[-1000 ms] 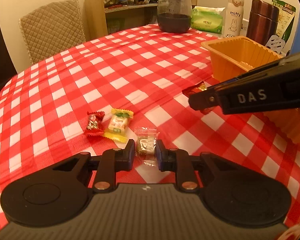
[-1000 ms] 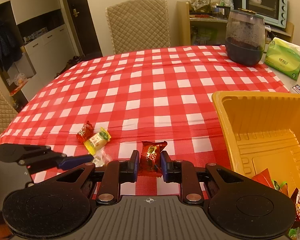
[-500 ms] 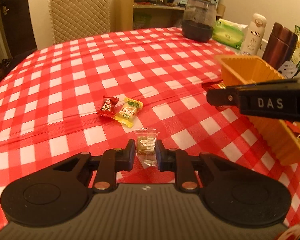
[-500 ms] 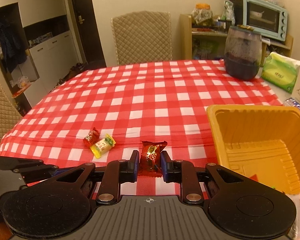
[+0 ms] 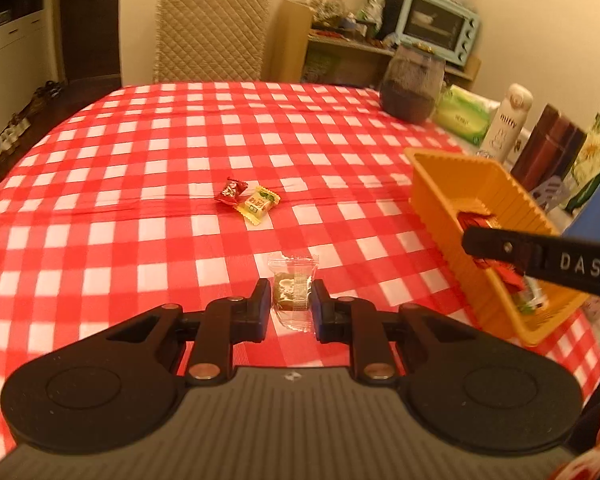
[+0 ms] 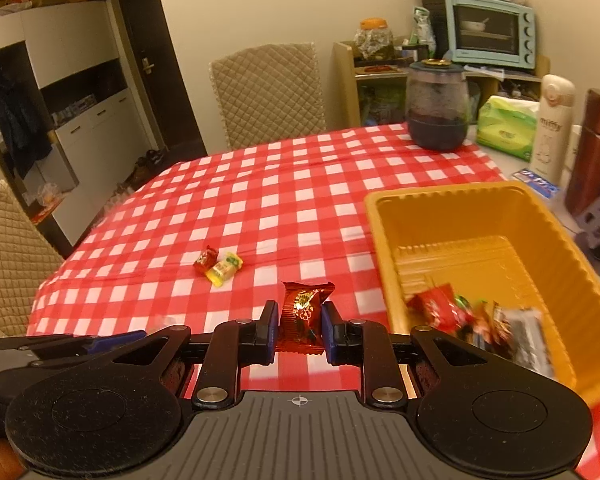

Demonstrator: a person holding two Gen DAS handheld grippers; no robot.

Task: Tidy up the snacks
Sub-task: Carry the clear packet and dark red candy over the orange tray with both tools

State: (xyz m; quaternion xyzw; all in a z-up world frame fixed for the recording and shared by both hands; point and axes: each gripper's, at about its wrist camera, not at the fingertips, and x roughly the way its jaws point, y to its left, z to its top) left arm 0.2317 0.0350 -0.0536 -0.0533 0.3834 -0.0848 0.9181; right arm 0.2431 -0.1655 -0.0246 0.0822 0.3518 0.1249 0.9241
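My left gripper is shut on a clear-wrapped greenish candy, held above the checked tablecloth. My right gripper is shut on a red-and-gold wrapped candy, just left of the orange tray; its finger shows in the left wrist view over the tray. Several wrapped snacks lie in the tray's near end. A red candy and a yellow candy lie side by side mid-table, also in the right wrist view.
A dark glass jar, a green tissue pack, a white bottle and a brown flask stand along the far right. A quilted chair is at the table's far side. The table's left edge drops off.
Both grippers have risen with their candies held. The right gripper has moved toward the orange tray, which now shows the snacks inside it.
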